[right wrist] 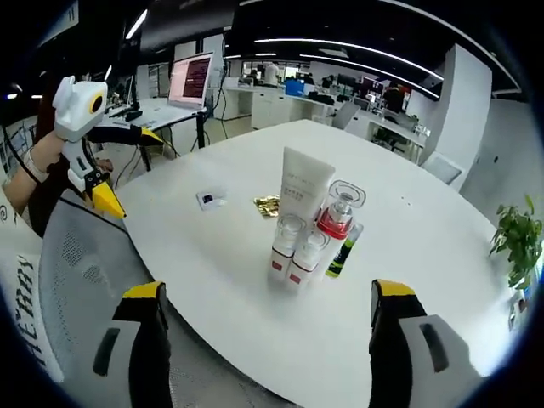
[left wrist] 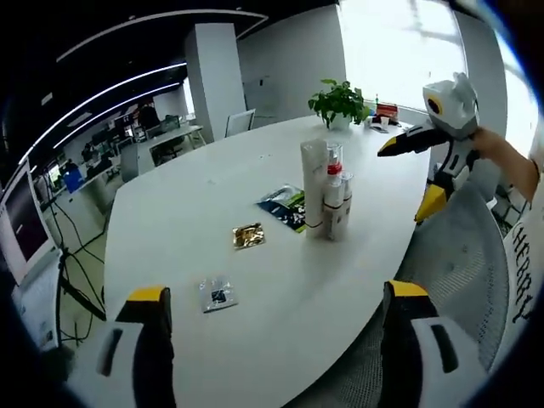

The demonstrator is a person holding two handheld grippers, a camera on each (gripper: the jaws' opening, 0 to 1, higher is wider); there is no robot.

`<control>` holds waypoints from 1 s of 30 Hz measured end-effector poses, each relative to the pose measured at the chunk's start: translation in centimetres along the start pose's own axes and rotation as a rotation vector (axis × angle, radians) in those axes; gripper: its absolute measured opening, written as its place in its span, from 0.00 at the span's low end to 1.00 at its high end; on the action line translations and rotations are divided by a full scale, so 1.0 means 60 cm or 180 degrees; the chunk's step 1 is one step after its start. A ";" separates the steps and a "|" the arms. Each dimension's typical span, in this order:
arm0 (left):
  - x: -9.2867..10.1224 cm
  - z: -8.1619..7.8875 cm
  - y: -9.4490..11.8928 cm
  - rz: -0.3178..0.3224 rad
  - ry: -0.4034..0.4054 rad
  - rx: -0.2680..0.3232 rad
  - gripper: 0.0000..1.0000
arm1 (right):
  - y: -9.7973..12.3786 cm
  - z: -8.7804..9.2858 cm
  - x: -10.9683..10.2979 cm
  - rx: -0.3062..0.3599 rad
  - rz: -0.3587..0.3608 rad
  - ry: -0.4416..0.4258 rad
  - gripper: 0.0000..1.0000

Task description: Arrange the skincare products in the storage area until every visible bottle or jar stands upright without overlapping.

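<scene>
Both grippers are hovering off the white worktop, fingers apart and holding nothing. The white tube, red-collared bottle and two small bottles are standing clustered mid-worktop, seemingly upright already; next probably calls for checking spacing.

The table is smooth, matt white, the tube matt white plastic, the red-collared bottle clear and glossy, the gold sachet shiny foil, the chair back grey mesh, and the gripper shells look like glossy white plastic.
</scene>
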State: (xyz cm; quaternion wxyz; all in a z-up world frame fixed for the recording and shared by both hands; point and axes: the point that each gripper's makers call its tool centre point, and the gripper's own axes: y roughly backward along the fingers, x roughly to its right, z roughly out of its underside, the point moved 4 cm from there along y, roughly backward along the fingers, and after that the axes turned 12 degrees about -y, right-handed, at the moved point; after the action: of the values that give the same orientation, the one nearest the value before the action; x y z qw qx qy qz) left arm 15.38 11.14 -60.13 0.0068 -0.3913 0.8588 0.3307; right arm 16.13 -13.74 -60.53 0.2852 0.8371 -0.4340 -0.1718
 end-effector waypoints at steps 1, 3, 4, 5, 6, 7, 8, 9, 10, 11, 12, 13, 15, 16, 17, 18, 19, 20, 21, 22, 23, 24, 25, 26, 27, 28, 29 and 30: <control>0.000 0.000 0.000 -0.0009 0.0008 -0.0004 0.99 | 0.001 0.000 -0.001 0.0012 -0.0015 -0.0008 0.99; 0.000 -0.001 0.000 -0.0024 0.0032 -0.0003 0.99 | 0.002 0.001 -0.002 0.0008 -0.0027 -0.0005 0.99; 0.000 -0.001 0.000 -0.0024 0.0037 0.0002 0.99 | 0.002 0.001 -0.002 0.0001 -0.0028 -0.0003 0.99; 0.001 -0.001 -0.001 -0.0019 0.0033 -0.0001 0.99 | 0.002 0.002 -0.002 0.0001 -0.0028 0.0000 0.99; 0.001 -0.001 -0.002 -0.0016 0.0025 -0.0012 0.99 | 0.002 0.003 -0.001 -0.0003 -0.0030 0.0001 0.99; 0.001 -0.001 -0.003 -0.0016 0.0023 -0.0015 0.99 | 0.002 0.004 -0.001 -0.0014 -0.0038 -0.0004 0.99; 0.002 -0.002 -0.004 -0.0011 0.0025 -0.0015 0.99 | 0.002 0.004 0.000 -0.0014 -0.0038 -0.0006 0.99; 0.003 -0.002 -0.004 -0.0006 0.0030 -0.0016 0.99 | 0.002 0.006 0.001 -0.0029 -0.0037 -0.0007 0.99; 0.005 -0.003 -0.005 -0.0003 0.0032 -0.0016 0.99 | 0.002 0.008 0.003 -0.0058 -0.0023 -0.0010 0.99; 0.006 -0.003 -0.006 -0.0004 0.0029 -0.0018 0.99 | 0.001 0.010 0.006 -0.0068 -0.0002 0.0006 0.99; 0.007 -0.003 -0.008 0.0001 0.0022 -0.0025 0.99 | 0.001 0.012 0.007 -0.0073 0.0004 0.0007 0.99; 0.008 -0.003 -0.010 0.0012 0.0017 -0.0034 0.99 | 0.001 0.012 0.008 -0.0076 0.0001 0.0001 0.99; 0.009 -0.004 -0.013 0.0021 0.0015 -0.0051 0.99 | 0.001 0.012 0.009 -0.0067 -0.0017 -0.0012 0.99; 0.009 -0.003 -0.015 0.0026 0.0005 -0.0074 0.99 | 0.001 0.011 0.012 -0.0064 -0.0021 -0.0018 0.99; 0.009 -0.003 -0.017 0.0022 -0.0006 -0.0088 0.99 | 0.000 0.011 0.015 -0.0063 -0.0026 -0.0013 0.99; 0.009 -0.003 -0.018 0.0026 -0.0016 -0.0102 0.99 | 0.000 0.012 0.017 -0.0069 -0.0030 -0.0004 0.99; 0.008 -0.004 -0.020 0.0030 -0.0018 -0.0104 0.99 | -0.002 0.013 0.020 -0.0086 -0.0032 0.0004 0.99; 0.008 -0.005 -0.022 0.0036 -0.0015 -0.0096 0.99 | -0.003 0.013 0.023 -0.0101 -0.0026 0.0006 0.99; 0.007 -0.006 -0.024 0.0045 -0.0018 -0.0099 0.99 | -0.004 0.014 0.026 -0.0113 -0.0024 0.0014 0.98; 0.006 -0.007 -0.026 0.0050 -0.0019 -0.0109 0.98 | -0.005 0.014 0.029 -0.0118 -0.0025 0.0016 0.98; 0.004 -0.007 -0.029 0.0042 -0.0016 -0.0122 0.99 | -0.005 0.014 0.030 -0.0118 -0.0023 0.0013 0.98; 0.004 -0.007 -0.030 0.0044 -0.0024 -0.0127 0.99 | -0.007 0.012 0.035 -0.0116 -0.0026 0.0011 0.98; 0.002 -0.008 -0.032 0.0052 -0.0031 -0.0131 0.99 | -0.008 0.011 0.037 -0.0118 -0.0025 0.0007 0.97; 0.001 -0.009 -0.035 0.0056 -0.0028 -0.0130 0.98 | -0.009 0.011 0.039 -0.0113 -0.0023 0.0006 0.97; 0.001 -0.009 -0.036 0.0066 -0.0032 -0.0133 0.97 | -0.010 0.011 0.041 -0.0114 -0.0021 0.0006 0.97; -0.001 -0.007 -0.039 0.0074 -0.0047 -0.0158 0.96 | -0.013 0.011 0.044 -0.0128 -0.0018 0.0000 0.97; -0.004 -0.006 -0.041 0.0056 -0.0043 -0.0179 0.96 | -0.014 0.012 0.047 -0.0135 -0.0009 -0.0004 0.96; -0.009 -0.006 -0.045 0.0040 -0.0044 -0.0189 0.96 | -0.017 0.012 0.051 -0.0149 -0.0001 0.0000 0.96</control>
State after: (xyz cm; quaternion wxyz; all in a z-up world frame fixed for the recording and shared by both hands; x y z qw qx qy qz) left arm 17.66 9.99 -61.23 -0.0010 -0.3837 0.8509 0.3588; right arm 18.12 -16.04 -61.85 0.3047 0.8303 -0.4297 -0.1820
